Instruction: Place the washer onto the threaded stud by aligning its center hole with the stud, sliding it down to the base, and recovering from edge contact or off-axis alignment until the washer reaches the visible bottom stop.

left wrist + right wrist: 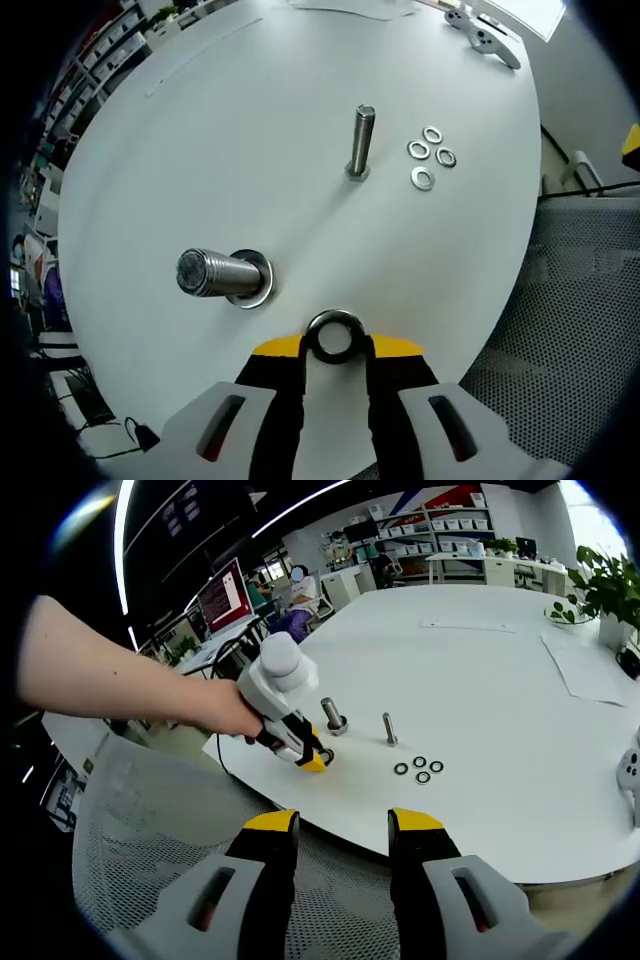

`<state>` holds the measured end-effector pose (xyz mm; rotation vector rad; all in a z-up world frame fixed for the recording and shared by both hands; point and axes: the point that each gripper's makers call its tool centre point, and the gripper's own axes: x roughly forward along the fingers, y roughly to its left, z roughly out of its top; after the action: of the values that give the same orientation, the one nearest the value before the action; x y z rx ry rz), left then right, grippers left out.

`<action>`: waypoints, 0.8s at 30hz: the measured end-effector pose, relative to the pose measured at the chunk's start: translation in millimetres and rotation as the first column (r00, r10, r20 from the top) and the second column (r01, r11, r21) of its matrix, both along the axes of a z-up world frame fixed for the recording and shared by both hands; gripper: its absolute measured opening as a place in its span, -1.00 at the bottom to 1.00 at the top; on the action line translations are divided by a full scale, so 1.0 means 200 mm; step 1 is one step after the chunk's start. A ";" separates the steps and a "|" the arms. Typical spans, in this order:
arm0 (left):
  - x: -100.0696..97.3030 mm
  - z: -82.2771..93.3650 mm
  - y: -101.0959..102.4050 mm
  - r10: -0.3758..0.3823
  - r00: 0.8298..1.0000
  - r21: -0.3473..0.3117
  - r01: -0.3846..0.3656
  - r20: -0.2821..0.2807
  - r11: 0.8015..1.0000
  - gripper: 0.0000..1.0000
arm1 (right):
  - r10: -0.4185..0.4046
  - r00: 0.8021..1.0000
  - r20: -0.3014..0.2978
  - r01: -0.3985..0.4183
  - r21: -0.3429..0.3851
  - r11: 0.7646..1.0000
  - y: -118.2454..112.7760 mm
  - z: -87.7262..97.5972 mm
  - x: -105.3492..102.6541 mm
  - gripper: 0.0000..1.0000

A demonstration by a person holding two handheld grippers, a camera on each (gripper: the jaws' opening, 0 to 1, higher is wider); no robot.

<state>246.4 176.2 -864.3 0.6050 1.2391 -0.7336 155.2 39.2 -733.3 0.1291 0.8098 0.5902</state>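
Washer (333, 337) first: in the left gripper view it sits pinched between the tips of the left gripper (334, 345), hole facing the camera, low at six o'clock. It seems held by its rim so the centre hole is free to pass over a thread. Up at ten o'clock from it stands the large threaded stud (212, 273), already carrying a ring at its foot on the white table (250, 130). Farther off at twelve o'clock rises a slimmer stud (360, 140), bare along its length, and just beside it at two o'clock lie four loose washers (430, 155), set near as spare stock. Which stud is the target I cannot tell; the slim one looks the likelier, being bare. The held washer is well apart from both, so alignment is not yet begun.

In the right gripper view the right gripper (343, 825) hangs off the table edge at six o'clock, jaws spread with nothing between them, apparently kept clear as a spare hand. At ten o'clock a forearm reaches in from nine o'clock, its hand (225, 712) wrapped round the left gripper's body, wrist angled so the yellow tips point down toward the tabletop beside the large stud.
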 end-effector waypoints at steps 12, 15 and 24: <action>0.01 0.00 0.00 0.021 0.999 0.044 -0.019 -0.044 0.999 -0.57 | -0.002 1.000 -0.002 0.002 0.002 1.000 0.00 0.00 0.00 -0.23; 0.01 -0.01 0.00 0.045 0.998 0.048 -0.042 -0.054 0.998 -0.55 | -0.003 1.000 -0.001 0.003 0.001 1.000 0.00 0.00 0.00 -0.24; -0.01 -0.01 -0.02 0.074 0.993 0.072 -0.068 -0.091 0.995 -0.37 | -0.005 1.000 -0.001 0.005 0.005 1.000 0.00 0.00 0.00 -0.24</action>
<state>244.4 172.3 -866.4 0.5852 1.3705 -0.6680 155.2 39.3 -732.8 0.1358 0.8091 0.5878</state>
